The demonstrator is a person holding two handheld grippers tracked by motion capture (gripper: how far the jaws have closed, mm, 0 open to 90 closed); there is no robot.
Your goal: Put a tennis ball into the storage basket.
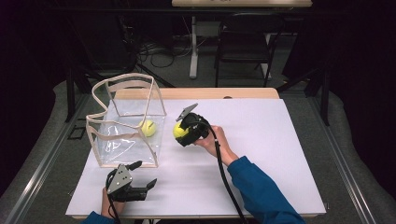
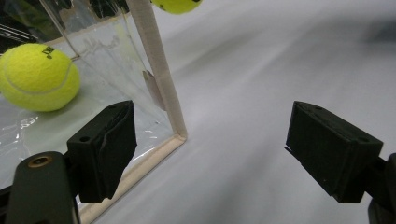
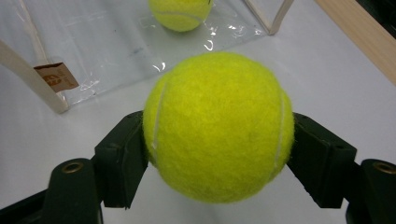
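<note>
Beside clear bag (image 1: 126, 122), right gripper (image 3: 218, 140) jaws clamp tennis ball (image 3: 218, 126), left gripper (image 2: 210, 149) gaping.

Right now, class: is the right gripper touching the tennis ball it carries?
Touching. The right gripper view shows the right gripper with both jaws pressed against the tennis ball.

A lab or studio set-up is suggested: a white-topped table (image 1: 261, 154) is ringed by black curtains (image 1: 355, 70), cables (image 1: 159, 51) are strewn on the grey floor, and a folding chair (image 1: 243, 42) is placed behind.
</note>
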